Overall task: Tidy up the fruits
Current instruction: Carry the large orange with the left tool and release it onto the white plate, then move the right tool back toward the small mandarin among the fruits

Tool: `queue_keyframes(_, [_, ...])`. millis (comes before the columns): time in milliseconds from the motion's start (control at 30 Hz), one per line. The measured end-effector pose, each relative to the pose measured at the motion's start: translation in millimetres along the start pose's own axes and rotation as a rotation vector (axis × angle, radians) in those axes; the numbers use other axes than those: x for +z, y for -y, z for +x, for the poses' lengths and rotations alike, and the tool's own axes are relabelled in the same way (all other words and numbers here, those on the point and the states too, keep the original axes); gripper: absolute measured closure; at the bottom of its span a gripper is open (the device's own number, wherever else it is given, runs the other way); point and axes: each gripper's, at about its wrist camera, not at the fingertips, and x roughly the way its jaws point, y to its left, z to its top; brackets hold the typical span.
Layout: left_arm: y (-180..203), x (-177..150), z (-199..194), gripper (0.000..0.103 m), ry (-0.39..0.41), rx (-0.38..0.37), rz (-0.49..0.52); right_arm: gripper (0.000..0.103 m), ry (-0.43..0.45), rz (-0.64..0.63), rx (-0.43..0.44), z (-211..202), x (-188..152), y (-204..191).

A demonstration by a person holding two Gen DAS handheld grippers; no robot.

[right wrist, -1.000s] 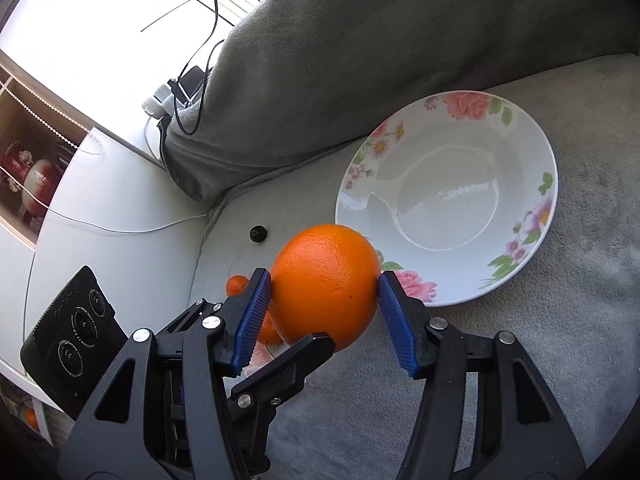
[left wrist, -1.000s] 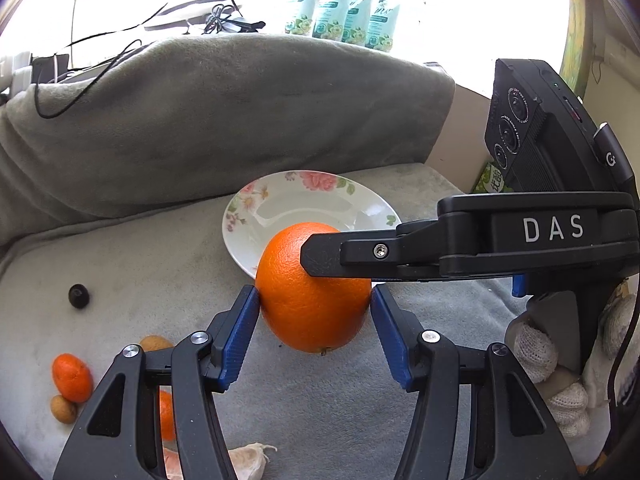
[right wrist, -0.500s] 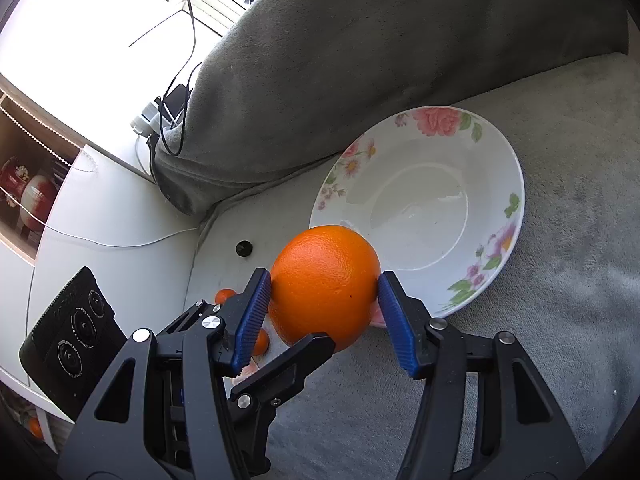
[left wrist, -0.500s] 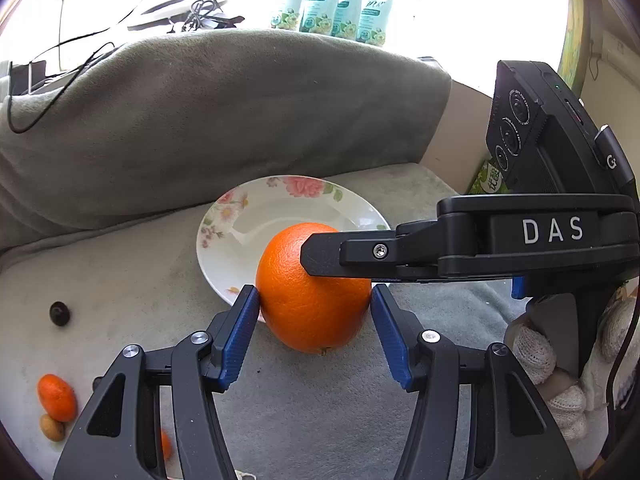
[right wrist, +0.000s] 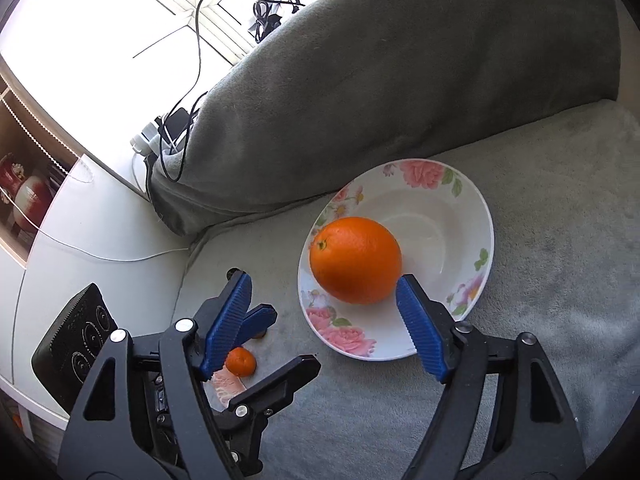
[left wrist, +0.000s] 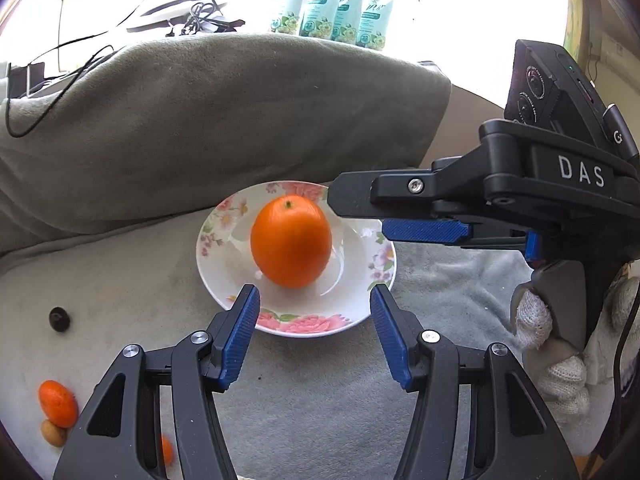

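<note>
Left wrist view: the orange (left wrist: 291,241) is seen resting in the floral plate (left wrist: 240,300), towards its far-left part. The left gripper (left wrist: 314,340) is held just short of the plate's near rim, jaws released, nothing between the ribbed blue pads (left wrist: 240,336). The right gripper (left wrist: 408,216) is seen entering from the right above the plate's right rim, gripped by a white knit-gloved hand (left wrist: 556,348). Open grey plush surface (left wrist: 120,280) is noted left of the plate; a folded grey blanket (left wrist: 200,120) closes off the far edge. A small mandarin (left wrist: 57,403) and a dark round object (left wrist: 59,319) lie well apart at the left.

Right wrist view: the right gripper (right wrist: 324,322) jaws are opening, and the orange (right wrist: 355,260), smooth and dimpled, is seen lying free on the glossy plate (right wrist: 468,216), just beyond the pads (right wrist: 420,328). Clear plush is noted to the right; the cushion edge falls away at the left.
</note>
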Motion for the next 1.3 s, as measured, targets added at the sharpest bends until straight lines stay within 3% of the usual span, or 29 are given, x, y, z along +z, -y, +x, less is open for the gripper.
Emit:
queue_keyframes(600, [-13,-10,-37,0.046,0.027,0.013,-0.042,0.022,0.096,-0.104,-0.118,-26,-12,-15])
queue_keyframes(800, [-22,-21,-54,0.046,0.047,-0.013,-0.073,0.022,0.116,-0.147,-0.126,-30,-21,-24])
queue_keyframes(1300, [-77,-51,-99,0.046,0.075,0.126,-0.146,0.017,0.107,-0.319,-0.137,-18,-45,-64])
